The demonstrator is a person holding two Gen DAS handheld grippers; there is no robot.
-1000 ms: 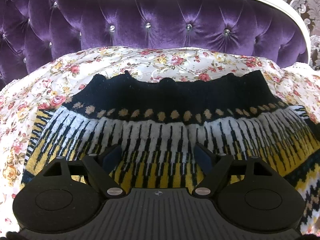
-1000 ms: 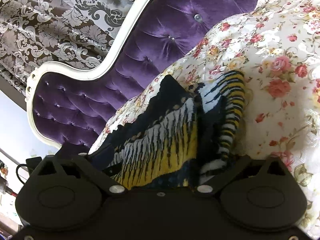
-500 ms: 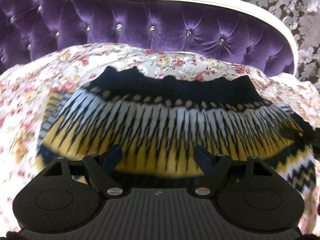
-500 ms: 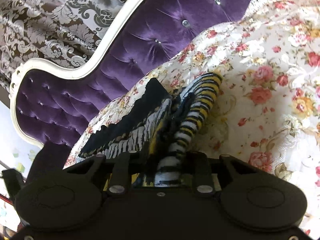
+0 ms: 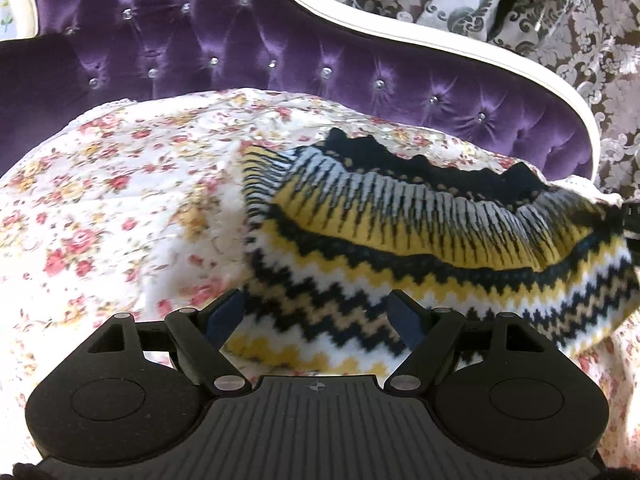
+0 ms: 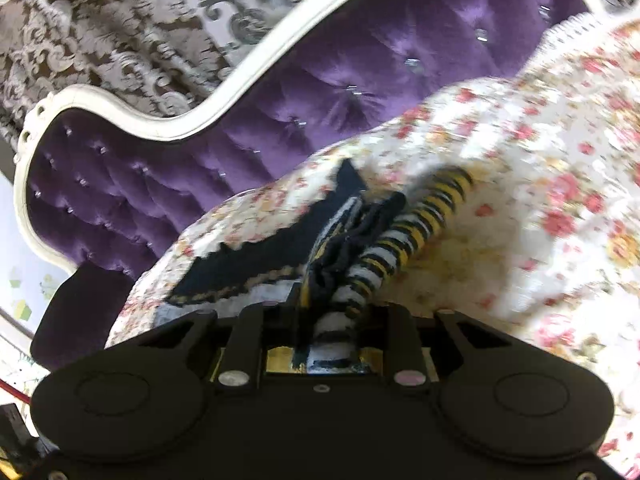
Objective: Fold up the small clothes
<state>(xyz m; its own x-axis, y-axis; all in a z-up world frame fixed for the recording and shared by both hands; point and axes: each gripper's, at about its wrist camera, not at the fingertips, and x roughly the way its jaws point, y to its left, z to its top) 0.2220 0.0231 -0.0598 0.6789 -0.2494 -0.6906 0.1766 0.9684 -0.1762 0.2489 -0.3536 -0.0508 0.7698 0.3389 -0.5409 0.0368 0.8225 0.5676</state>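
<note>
A small knit sweater (image 5: pixel 420 248) in black, yellow and white zigzag lies on the floral bedspread (image 5: pixel 100 208), its upper part folded over the lower. My left gripper (image 5: pixel 320 316) is open, its blue pads either side of the sweater's near hem, holding nothing. My right gripper (image 6: pixel 326 320) is shut on a bunched edge of the sweater (image 6: pixel 360 240), with a striped sleeve (image 6: pixel 420 216) trailing ahead. The right gripper shows dimly at the right edge of the left wrist view.
A purple tufted headboard (image 5: pixel 240 40) with a white frame (image 5: pixel 400 36) rises behind the bed. Patterned wallpaper (image 5: pixel 520 8) is beyond it. The bedspread (image 6: pixel 540 200) stretches to the right in the right wrist view.
My right gripper closed on the sweater's edge and pulled it over. My left gripper backed away and swung left, still open; the sweater now sits to its right, folded.
</note>
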